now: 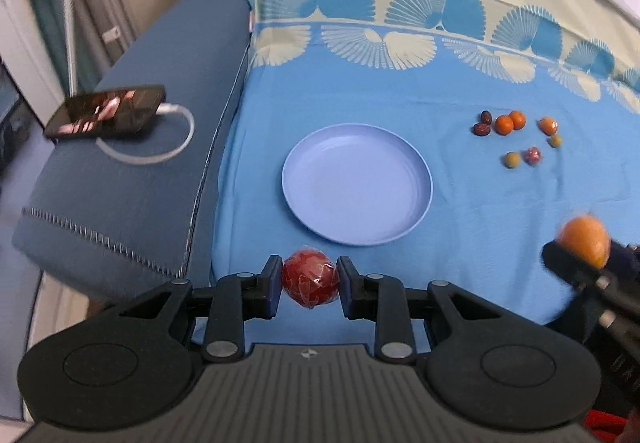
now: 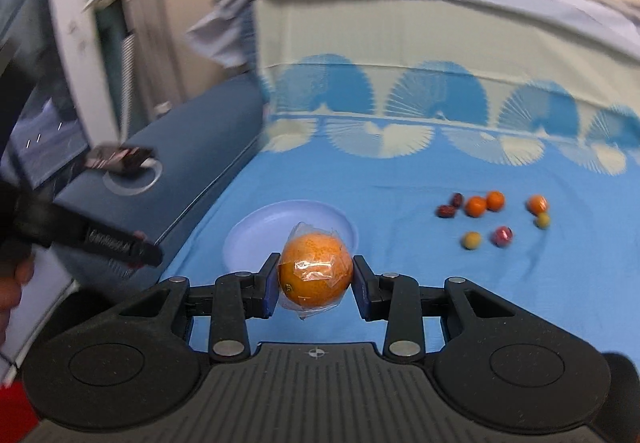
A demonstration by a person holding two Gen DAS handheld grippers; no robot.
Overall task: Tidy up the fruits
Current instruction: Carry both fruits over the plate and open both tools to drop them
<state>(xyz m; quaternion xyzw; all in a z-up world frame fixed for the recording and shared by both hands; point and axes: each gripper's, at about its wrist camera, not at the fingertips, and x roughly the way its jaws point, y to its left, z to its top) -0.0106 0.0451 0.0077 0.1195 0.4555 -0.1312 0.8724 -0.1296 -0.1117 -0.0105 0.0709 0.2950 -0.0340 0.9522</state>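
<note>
My left gripper [image 1: 310, 279] is shut on a red wrapped fruit [image 1: 310, 278], held just in front of the near rim of the empty lilac plate [image 1: 357, 185]. My right gripper [image 2: 316, 277] is shut on a plastic-wrapped orange [image 2: 315, 270], held above the cloth near the plate [image 2: 260, 227]; it also shows in the left wrist view at the right edge [image 1: 585, 245]. A cluster of small fruits lies on the cloth to the right of the plate: two dark dates [image 1: 483, 123], small oranges [image 1: 505, 124], green ones [image 1: 511, 159] and a red wrapped one [image 1: 533, 155].
The blue patterned cloth [image 1: 440, 91] covers a bed or sofa. A dark blue cushion [image 1: 152, 147] on the left carries a phone [image 1: 106, 110] with a white cable [image 1: 176, 139]. A pale pillow and sheet lie at the back.
</note>
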